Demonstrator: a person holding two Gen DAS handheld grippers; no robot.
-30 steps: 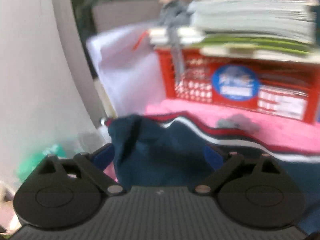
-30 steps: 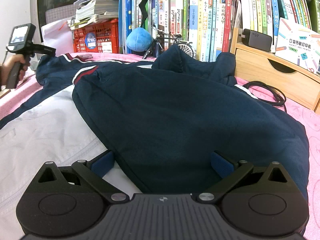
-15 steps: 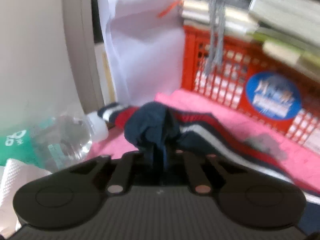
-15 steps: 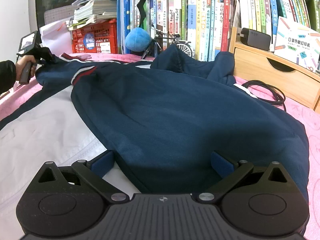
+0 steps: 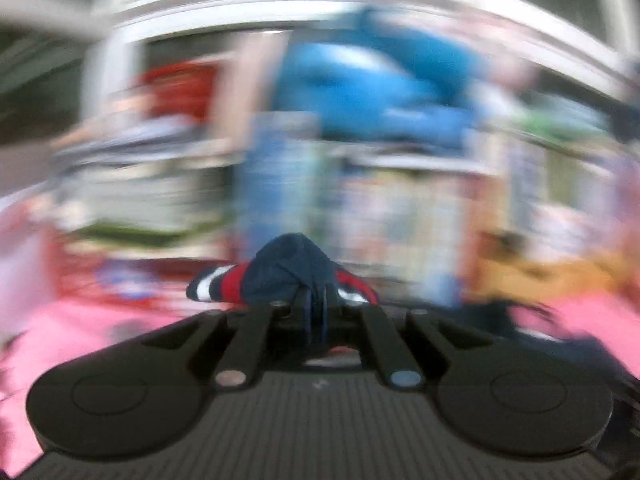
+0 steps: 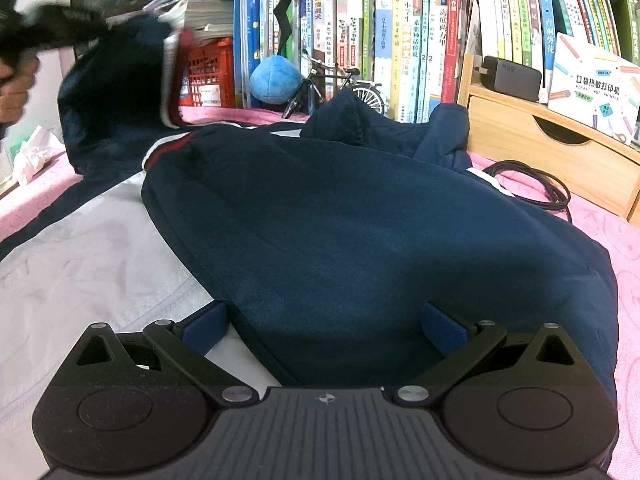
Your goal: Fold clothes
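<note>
Right wrist: charger (image 6: 511, 77) marked "M59", books (image 6: 384, 36) Chinese-titled.

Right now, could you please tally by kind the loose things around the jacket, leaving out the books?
Red crate: 1
Blue plush ball: 1
Model bicycle: 1
Black cable coil: 1
Black charger: 1
Wooden drawer box: 1
Total: 6

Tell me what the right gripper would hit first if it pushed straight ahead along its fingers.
Most likely the navy jacket: the open right gripper points down at its fabric, which already lies between the fingers. How near is unclear.
</note>
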